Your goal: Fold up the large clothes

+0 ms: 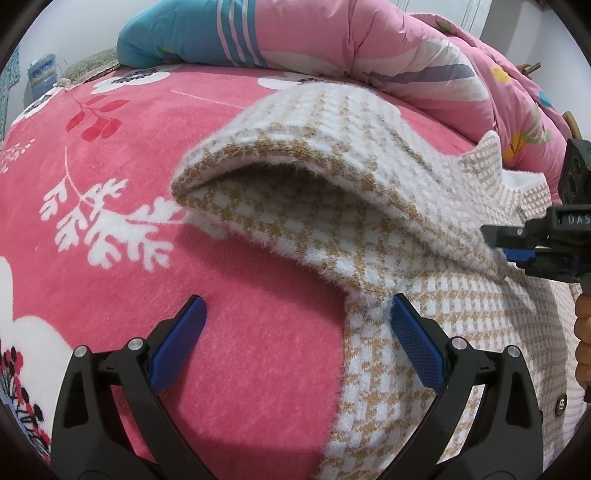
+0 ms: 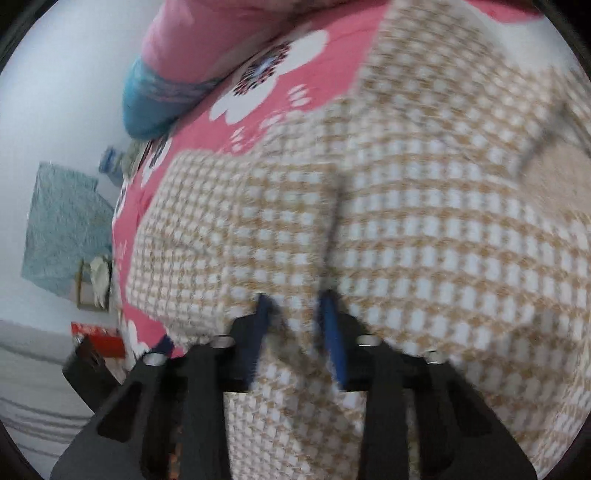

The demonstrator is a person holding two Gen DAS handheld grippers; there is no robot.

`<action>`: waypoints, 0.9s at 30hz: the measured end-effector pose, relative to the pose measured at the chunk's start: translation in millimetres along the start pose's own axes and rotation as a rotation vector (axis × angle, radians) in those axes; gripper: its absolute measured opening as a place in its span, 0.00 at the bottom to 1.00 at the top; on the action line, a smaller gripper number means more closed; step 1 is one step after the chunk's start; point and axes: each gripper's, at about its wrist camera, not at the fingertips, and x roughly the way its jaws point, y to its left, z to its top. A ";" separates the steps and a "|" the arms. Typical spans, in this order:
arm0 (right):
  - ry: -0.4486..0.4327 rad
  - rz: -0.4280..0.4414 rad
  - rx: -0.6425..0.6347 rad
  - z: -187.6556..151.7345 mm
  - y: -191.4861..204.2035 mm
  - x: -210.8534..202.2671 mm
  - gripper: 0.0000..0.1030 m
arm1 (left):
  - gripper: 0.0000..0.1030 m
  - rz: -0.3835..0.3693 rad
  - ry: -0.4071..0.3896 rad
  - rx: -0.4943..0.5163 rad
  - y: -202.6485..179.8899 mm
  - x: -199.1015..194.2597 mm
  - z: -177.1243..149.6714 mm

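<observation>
A fuzzy white-and-tan checked knit garment (image 1: 332, 229) lies on a pink flowered blanket (image 1: 147, 147). One flap of it arches up off the bed toward the right. My left gripper (image 1: 297, 299) hovers open over the garment's left edge, one blue pad above the blanket and the other above the knit, holding nothing. At the right edge of the left wrist view, my right gripper (image 1: 500, 245) pinches the raised flap. In the blurred right wrist view, that gripper (image 2: 294, 295) stands narrow, with bunched fabric of the garment (image 2: 424, 221) between its pads.
A rolled pink quilt (image 1: 369, 37) with a blue part (image 1: 177, 33) lies along the far side of the bed. A person's hand (image 1: 583, 339) grips the right tool's handle. Beyond the bed's edge are a red box (image 2: 103, 339) and a teal cloth (image 2: 62, 229).
</observation>
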 end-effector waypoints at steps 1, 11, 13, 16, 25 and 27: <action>-0.002 -0.017 -0.016 -1.2 4.3 -0.4 0.13 | 0.93 -0.001 -0.002 -0.001 -0.4 0.1 -0.1; -0.328 -0.038 -0.172 -16.6 60.9 -127.3 0.07 | 0.93 -0.008 -0.009 0.001 1.8 -0.7 -2.5; -0.398 -0.085 -0.197 -26.3 61.8 -163.9 0.07 | 0.93 -0.007 -0.011 0.003 1.4 -1.1 -3.1; -0.489 -0.178 -0.201 -43.4 49.2 -216.4 0.07 | 0.93 -0.006 -0.013 0.005 0.3 -1.5 -3.8; -0.459 -0.364 -0.068 -57.3 -38.5 -231.1 0.07 | 0.93 0.003 -0.011 0.014 -2.4 -1.0 -4.4; -0.465 -0.360 -0.049 -59.3 -47.6 -233.6 0.07 | 0.93 0.008 -0.004 0.027 -4.3 -1.7 -4.1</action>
